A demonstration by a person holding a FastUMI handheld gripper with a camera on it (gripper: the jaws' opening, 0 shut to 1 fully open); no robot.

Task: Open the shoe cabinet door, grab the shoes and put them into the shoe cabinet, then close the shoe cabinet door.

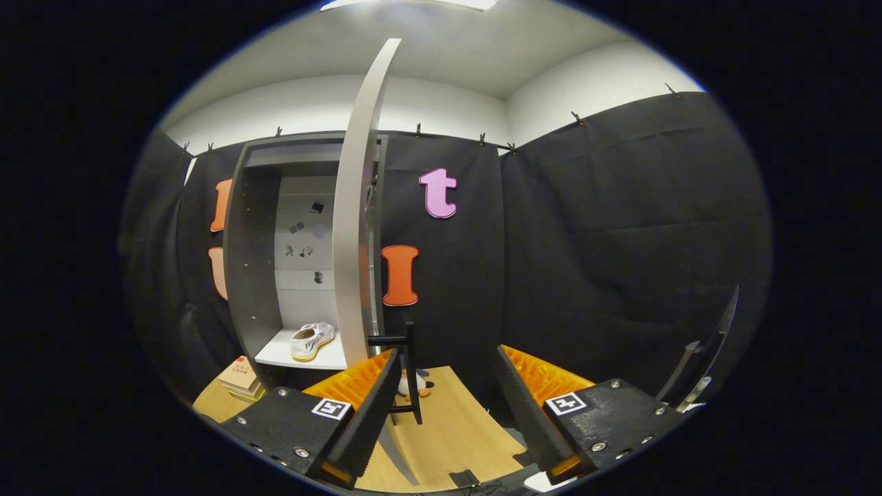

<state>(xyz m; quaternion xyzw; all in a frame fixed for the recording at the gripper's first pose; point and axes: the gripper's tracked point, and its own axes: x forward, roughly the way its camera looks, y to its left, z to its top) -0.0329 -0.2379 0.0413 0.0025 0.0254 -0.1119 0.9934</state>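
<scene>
Closing step, by the look of it: shoe already lies on the lower shelf inside the shoe cabinet, toe toward the back panel, while the door stands swung out, seen edge-on just ahead of the left finger. Gripper spread wide, holding nothing; door edge passes just beyond the left fingertip, whether touching cannot be told. Dark handle juts from the door's lower part, near that same finger. To close well: take the handle between the fingers, or lay one finger flat against the door's outer face low down, then push in an arc about the hinge side rather than straight forward. Worth keeping the sweep slow near the end so the door meets the frame without bouncing. Worth checking too that the shoe sits clear of the shelf's front lip. Stack of boxes beside the cabinet foot, well clear of the swing.
</scene>
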